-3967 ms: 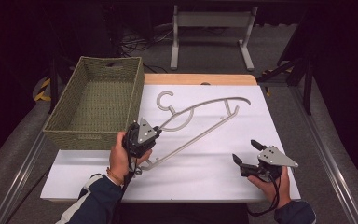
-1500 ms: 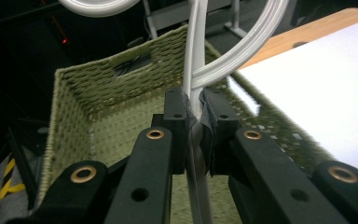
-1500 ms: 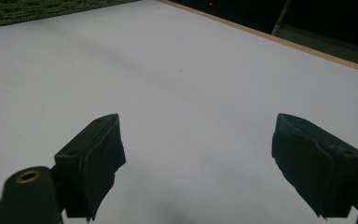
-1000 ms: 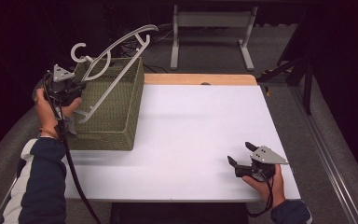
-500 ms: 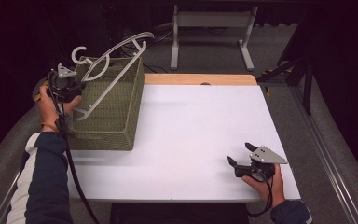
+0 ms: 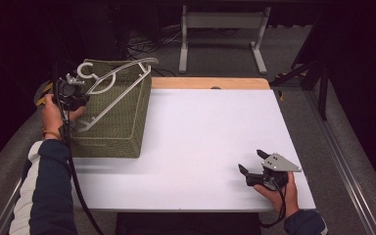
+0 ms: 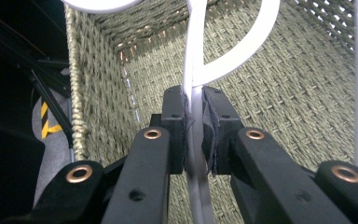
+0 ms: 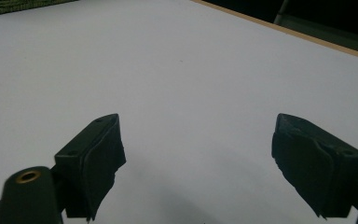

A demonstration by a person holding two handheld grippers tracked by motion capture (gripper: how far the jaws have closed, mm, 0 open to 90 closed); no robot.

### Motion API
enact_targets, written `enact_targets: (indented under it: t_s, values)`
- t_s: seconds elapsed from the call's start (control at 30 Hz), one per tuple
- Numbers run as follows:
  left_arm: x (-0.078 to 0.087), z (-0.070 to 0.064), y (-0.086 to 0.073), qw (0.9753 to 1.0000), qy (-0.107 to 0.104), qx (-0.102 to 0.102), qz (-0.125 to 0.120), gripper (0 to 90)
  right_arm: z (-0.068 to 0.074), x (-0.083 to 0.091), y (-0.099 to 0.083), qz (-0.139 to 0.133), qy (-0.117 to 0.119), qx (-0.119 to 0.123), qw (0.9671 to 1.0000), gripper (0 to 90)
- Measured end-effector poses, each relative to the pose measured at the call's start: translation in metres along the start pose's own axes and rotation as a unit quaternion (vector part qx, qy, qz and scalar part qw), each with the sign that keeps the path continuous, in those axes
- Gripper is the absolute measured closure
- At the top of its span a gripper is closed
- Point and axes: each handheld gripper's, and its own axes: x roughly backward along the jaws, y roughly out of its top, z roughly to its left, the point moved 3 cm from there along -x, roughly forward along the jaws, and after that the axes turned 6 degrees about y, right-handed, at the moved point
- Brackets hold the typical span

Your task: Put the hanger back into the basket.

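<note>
Lifted off the counter (image 6: 210, 142) four seconds ago, the white clothes hanger (image 6: 111, 83) has travelled left with the left gripper (image 6: 71, 93) and now hangs tilted over the woven green basket (image 6: 122, 125), its hook uppermost and its lower bar inside the rim. The left gripper's jaws are clamped tight on the hanger's (image 7: 196, 70) thin stem, with the basket's (image 7: 284, 93) weave behind. At the counter's near right corner, the right gripper (image 6: 254, 165) rests with its jaws spread wide, holding nothing.
</note>
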Motion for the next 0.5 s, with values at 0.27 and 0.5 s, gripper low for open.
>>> enact_targets:
  t_s: [0.27, 0.5]
  values:
    - [0.006, -0.001, 0.003, 0.9996, -0.004, 0.012, -0.026, 68.8, 0.001, 0.000, 0.001, -0.001, 0.001, 0.002, 1.0000, 16.8]
    - [0.018, -0.011, 0.006, 0.9973, -0.019, 0.013, -0.070, 57.1, 0.001, 0.000, 0.001, -0.002, 0.003, 0.004, 1.0000, 16.9]
